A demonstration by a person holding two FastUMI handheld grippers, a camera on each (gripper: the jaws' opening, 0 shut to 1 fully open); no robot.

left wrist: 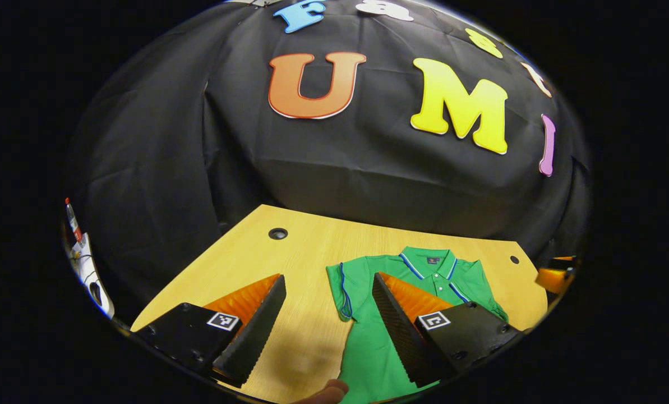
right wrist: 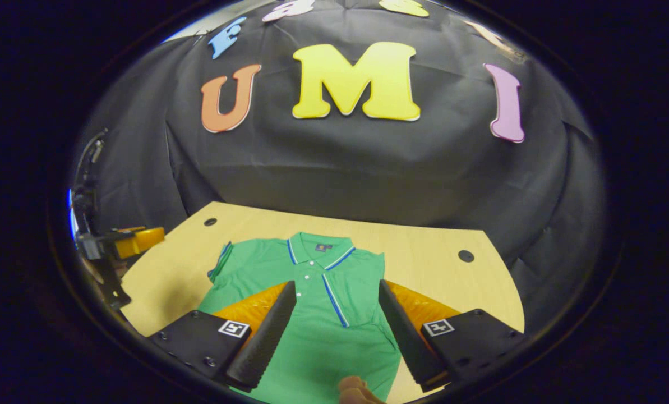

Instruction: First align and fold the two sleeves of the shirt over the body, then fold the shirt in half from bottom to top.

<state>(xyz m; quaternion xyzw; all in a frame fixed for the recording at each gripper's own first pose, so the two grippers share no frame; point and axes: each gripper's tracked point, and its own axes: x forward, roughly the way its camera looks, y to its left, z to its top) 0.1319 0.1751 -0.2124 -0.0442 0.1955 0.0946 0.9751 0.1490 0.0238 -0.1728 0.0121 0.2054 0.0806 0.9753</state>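
Item: green shirt (right wrist: pixel 312 292), flat on counter (right wrist: pixel 435 264) ahead of both claws, ready for sleeve folds. We hold left claw (left wrist: pixel 328 320) and right claw (right wrist: pixel 337 331) apart, empty.

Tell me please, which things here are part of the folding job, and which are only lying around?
Part of the job:
- green polo shirt, flat on the table
- left gripper, open
- right gripper, open

Not part of it:
- wooden table
- holes in the tabletop
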